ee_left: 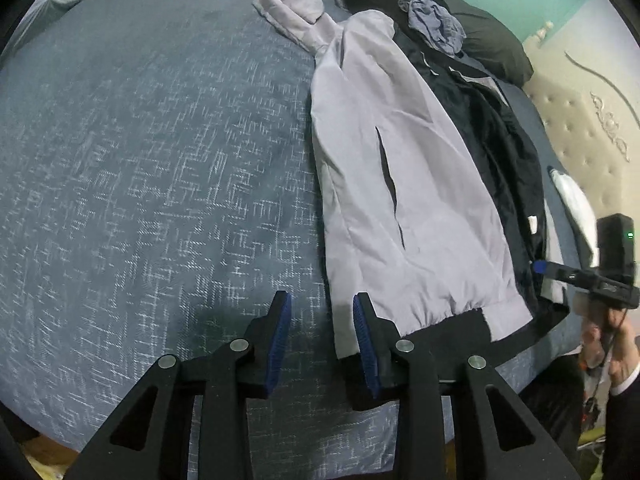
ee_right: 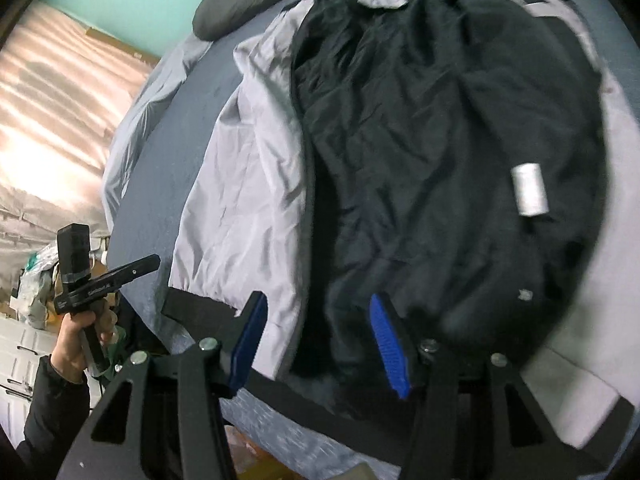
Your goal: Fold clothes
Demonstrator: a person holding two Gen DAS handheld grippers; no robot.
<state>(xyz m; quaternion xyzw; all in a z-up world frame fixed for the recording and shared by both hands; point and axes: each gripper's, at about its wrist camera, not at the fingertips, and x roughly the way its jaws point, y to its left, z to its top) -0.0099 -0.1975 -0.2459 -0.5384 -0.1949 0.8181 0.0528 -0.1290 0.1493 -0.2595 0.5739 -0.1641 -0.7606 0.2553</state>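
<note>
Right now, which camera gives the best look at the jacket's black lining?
The right wrist view: the black lining fills most of the frame, spread open with a white label on it. The left wrist view shows mostly the jacket's grey outer panel, with the lining only a dark strip along its far side.

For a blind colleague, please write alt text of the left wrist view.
An open left gripper hovers at the hem of a grey jacket lying on a blue bed. Its black lining shows at right.
</note>
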